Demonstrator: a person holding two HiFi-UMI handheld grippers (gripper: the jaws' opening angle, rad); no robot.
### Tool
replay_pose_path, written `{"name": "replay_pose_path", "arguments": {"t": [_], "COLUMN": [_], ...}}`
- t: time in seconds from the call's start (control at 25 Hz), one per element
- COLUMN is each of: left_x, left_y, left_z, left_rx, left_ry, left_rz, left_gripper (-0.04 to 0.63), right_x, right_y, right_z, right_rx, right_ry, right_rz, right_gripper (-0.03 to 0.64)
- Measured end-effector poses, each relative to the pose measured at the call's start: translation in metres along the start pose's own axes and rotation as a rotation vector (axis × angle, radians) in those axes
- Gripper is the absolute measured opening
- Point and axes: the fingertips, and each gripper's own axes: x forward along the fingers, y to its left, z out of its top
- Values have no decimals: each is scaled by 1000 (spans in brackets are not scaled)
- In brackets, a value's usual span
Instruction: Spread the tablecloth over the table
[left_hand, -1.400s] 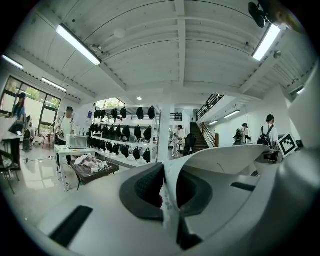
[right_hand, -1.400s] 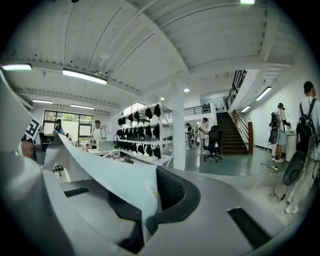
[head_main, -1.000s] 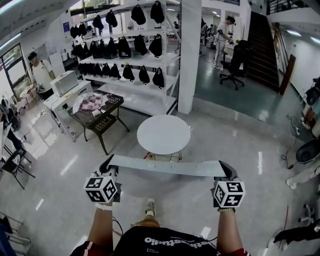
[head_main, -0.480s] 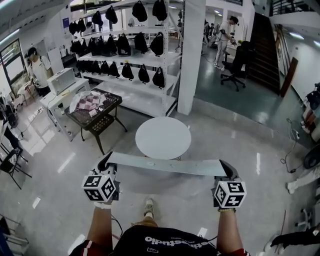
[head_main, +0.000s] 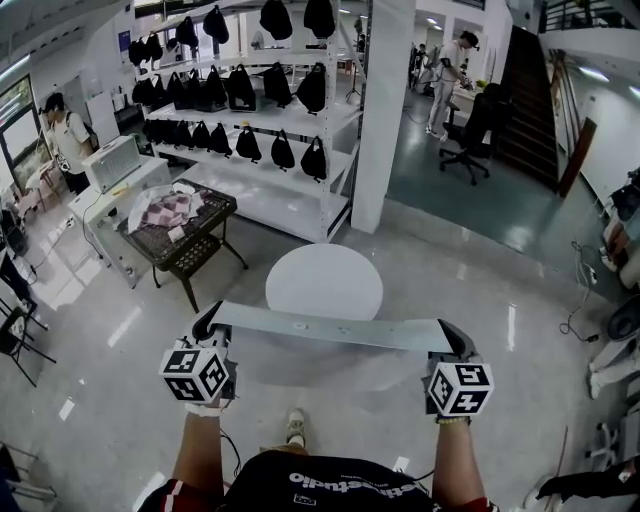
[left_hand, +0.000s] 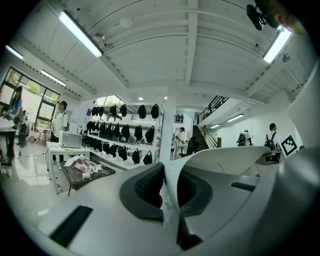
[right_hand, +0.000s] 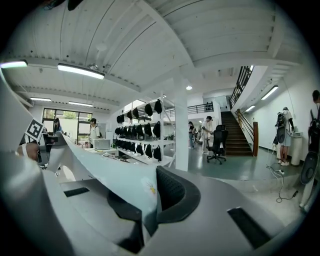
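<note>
Two grippers hold the tablecloth (head_main: 330, 330) stretched in the head view: the left gripper (head_main: 210, 322) at its 9 o'clock end, the right gripper (head_main: 456, 340) at 3 o'clock. The round tabletop (head_main: 322, 275) lies beyond it, at 12 o'clock. Left gripper view: the fingers (left_hand: 142, 192) pinch the tablecloth's edge. Right gripper view: the fingers (right_hand: 176, 192) are closed on the tablecloth too.

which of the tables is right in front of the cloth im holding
The round white table, bare-topped, just beyond the stretched tablecloth. The dark mesh table stands off to the left and carries a crumpled cloth.
</note>
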Motion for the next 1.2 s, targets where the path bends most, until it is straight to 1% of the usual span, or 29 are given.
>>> {"name": "replay_pose_path", "arguments": {"t": [0.4,0.76,1.2], "left_x": [69,127,214], "left_y": [39,82,118], "left_z": [24,40,53], "left_rx": [-16,-22,-18], "left_ry": [-2,-8,2], "left_rz": [-20,-43,-98], "left_gripper": [23,25,26], "right_x": [68,132,206], "right_y": [4,18,14], "right_z": [35,57,82], "right_rx": [-7,5,24], "right_ry": [12,13,-4], "right_rz": [-19,-32,-89], "right_gripper": [29,29,29]}}
